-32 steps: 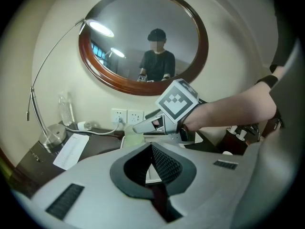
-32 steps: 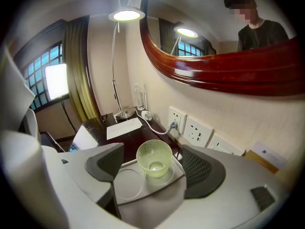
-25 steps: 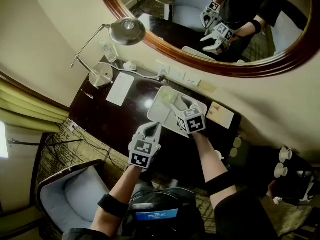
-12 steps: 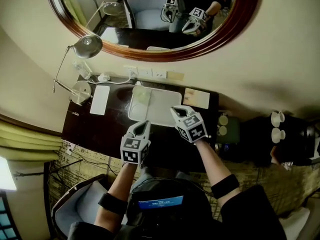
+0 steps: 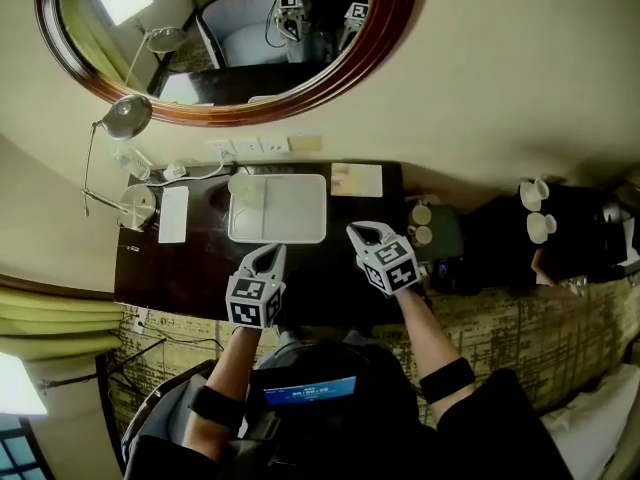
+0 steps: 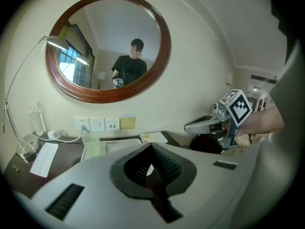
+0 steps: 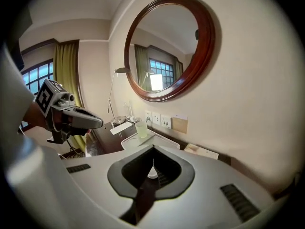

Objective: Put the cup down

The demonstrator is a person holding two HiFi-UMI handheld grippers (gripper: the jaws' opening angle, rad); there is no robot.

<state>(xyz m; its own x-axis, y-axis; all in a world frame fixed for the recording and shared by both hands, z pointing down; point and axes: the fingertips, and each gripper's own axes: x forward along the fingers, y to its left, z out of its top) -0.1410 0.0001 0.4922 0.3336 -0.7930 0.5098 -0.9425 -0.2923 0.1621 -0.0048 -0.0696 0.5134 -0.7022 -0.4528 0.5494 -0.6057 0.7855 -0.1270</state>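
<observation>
Dark wood from the head view: a desk [image 5: 190, 268] against a cream wall, below an oval mirror [image 5: 215, 38] and beside a lamp [image 5: 125, 118]. Bears a white tray [image 5: 295, 223] with the pale cup [image 5: 243, 190] upright in its far left corner, apparently already put down. Finds the left gripper [image 5: 272, 251] and right gripper [image 5: 360, 232] near the front edge, well apart from the cup, likely to leave it undisturbed. From the left gripper view, shows jaws closed on nothing. From the right gripper view, likewise closed and empty, cup beyond near the sockets [image 7: 159, 120].
</observation>
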